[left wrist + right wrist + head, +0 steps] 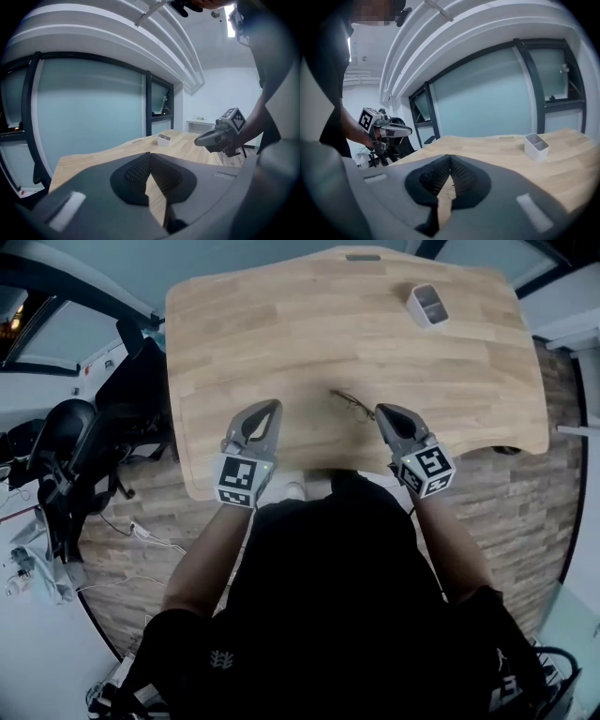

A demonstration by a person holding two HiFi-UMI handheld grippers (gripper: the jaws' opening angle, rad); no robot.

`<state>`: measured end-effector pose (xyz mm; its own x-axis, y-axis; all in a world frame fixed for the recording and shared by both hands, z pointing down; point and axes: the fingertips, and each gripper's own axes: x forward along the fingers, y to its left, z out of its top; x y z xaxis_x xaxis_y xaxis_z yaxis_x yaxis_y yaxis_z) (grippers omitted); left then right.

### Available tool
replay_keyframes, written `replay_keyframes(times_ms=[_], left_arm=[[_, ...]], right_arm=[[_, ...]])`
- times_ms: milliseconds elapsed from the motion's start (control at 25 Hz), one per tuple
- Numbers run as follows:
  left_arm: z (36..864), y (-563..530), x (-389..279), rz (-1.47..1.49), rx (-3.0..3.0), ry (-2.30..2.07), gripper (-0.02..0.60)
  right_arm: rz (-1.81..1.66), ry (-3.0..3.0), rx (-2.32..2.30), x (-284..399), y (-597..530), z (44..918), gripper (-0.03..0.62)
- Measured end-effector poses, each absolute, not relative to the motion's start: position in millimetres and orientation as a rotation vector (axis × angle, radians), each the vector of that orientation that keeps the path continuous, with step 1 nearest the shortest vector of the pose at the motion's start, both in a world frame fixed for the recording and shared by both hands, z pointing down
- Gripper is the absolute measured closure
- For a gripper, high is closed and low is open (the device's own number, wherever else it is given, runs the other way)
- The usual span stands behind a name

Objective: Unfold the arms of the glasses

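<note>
Desk: We see a light wooden desk (309,334) from above. Both of our hands reach over its near edge.
Glasses: The glasses (353,403) lie flat on the desk, close to the near edge. They sit between our two grippers, nearer the right one. They look thin and small, so we cannot tell if the arms are folded.
Left gripper: Our left gripper (273,407) hangs over the near edge of the desk, well apart from the glasses. Its tip points away from us.
Left jaws: In the left gripper view the jaws are pressed together. Nothing is between them, and we see only bare desk past them.
Right gripper: Our right gripper (382,412) has its tip just beside the glasses. We cannot tell if it touches them.
Right jaws: In the right gripper view the jaws are closed tight too, and they hold nothing.
White box: A small white box (427,304) with two open parts stands at the far right of the desk, well apart from the glasses.
Chair: A black chair (56,451) stands on the floor to the left of the desk.
Window: Big frosted windows (89,117) stand behind the far side of the desk.
</note>
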<state>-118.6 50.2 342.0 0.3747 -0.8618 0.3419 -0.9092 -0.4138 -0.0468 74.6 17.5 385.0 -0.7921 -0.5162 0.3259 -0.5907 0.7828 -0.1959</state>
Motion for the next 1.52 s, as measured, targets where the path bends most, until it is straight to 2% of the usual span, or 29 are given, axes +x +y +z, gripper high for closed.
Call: replay_keyframes(times_ms=[400,880,1200,1520], left_arm=[[356,-1,-93,0.615,2.405,-1.683,0.575],[425,-23,-80,0.616,2.462,-1.472,0.575],[455,-27,-71,0.613,2.472,-1.392,0.575],[475,-19,-82,0.622,2.43,-1.372,0.575]], right_arm=[[0.445,-2.681,0.608,70,-31,434,0.592],[0.45,-2.546,0.515,41,-36,496,0.591],[0.449,-2.47,0.383,22,-27,531,0.52],[0.43,-2.372,0.318,12,-28,564,0.514]])
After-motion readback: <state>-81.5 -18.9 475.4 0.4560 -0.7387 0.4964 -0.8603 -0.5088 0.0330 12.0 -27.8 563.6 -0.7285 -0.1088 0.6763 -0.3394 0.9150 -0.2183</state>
